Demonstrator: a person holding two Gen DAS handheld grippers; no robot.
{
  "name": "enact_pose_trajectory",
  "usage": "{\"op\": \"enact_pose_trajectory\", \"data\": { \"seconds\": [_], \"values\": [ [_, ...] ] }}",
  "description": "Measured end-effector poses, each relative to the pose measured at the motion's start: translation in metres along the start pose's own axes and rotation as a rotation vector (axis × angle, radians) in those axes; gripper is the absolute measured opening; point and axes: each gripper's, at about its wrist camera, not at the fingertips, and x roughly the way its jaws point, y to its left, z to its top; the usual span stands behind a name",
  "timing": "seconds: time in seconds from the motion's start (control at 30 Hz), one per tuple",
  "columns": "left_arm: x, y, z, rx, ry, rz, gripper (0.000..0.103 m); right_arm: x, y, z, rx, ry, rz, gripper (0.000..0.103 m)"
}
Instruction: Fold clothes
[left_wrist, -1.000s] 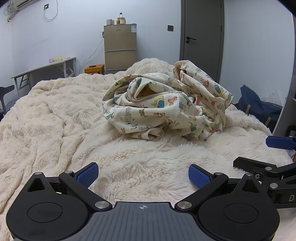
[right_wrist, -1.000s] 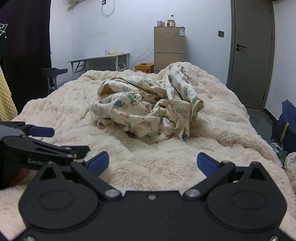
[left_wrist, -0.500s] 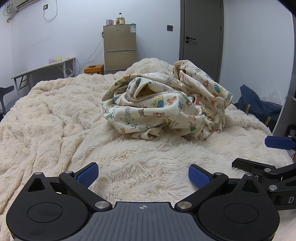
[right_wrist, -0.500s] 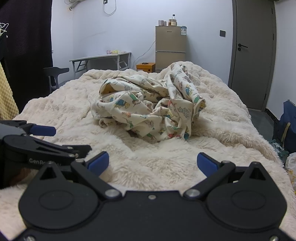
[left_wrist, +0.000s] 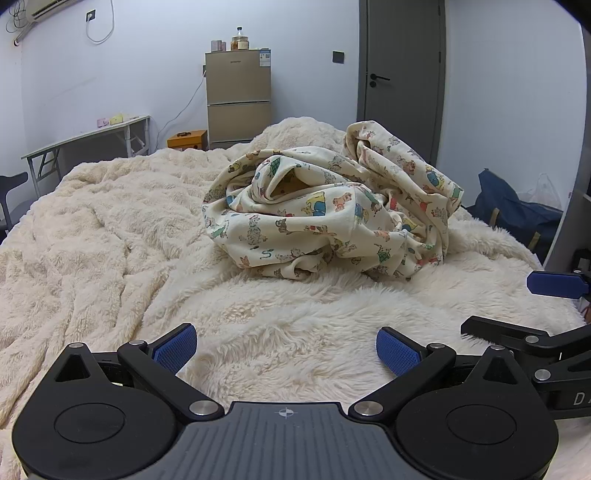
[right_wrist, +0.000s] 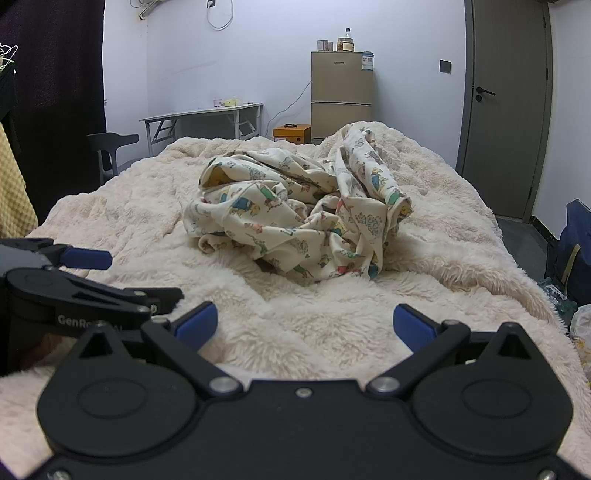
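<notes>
We hold the left gripper (left_wrist: 286, 345) and the right gripper (right_wrist: 319, 325) low over the bed (left_wrist: 110, 236), both with jaws spread wide and empty. The printed garment (left_wrist: 325, 218) lies crumpled in a heap in the middle of the bed, well ahead of both. Nothing is folded yet. To start well, we should probably reach for two outer edges rather than the bunched centre, pinch only one layer each, and draw them apart to spread it flat.
</notes>
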Motion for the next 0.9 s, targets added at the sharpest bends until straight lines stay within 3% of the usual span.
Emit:
{"op": "enact_pose_trajectory", "data": {
  "seconds": [0.4, 0.57, 0.63, 0.7, 0.77, 0.9],
  "values": [
    [-0.002, 0.008, 0.006, -0.015, -0.023, -0.022, 0.103, 0.001, 0.000, 0.000, -0.003, 0.001, -0.001, 0.103],
    [-0.004, 0.006, 0.021, 0.070, -0.040, -0.029, 0.103, -0.001, 0.000, 0.010, -0.044, 0.003, -0.005, 0.103],
    [-0.007, 0.007, 0.024, 0.085, -0.061, -0.021, 0.103, -0.008, -0.001, 0.016, -0.077, -0.050, -0.009, 0.103],
    [-0.011, 0.012, 0.029, 0.081, -0.096, -0.049, 0.103, -0.013, -0.003, 0.020, -0.091, -0.080, 0.012, 0.103],
    [-0.010, 0.018, 0.033, 0.050, -0.082, -0.094, 0.103, -0.017, -0.002, 0.023, -0.101, -0.098, 0.023, 0.103],
    [-0.005, 0.021, 0.036, 0.008, -0.049, -0.113, 0.103, -0.012, -0.001, 0.026, -0.102, -0.060, 0.033, 0.103]
  ]
}}
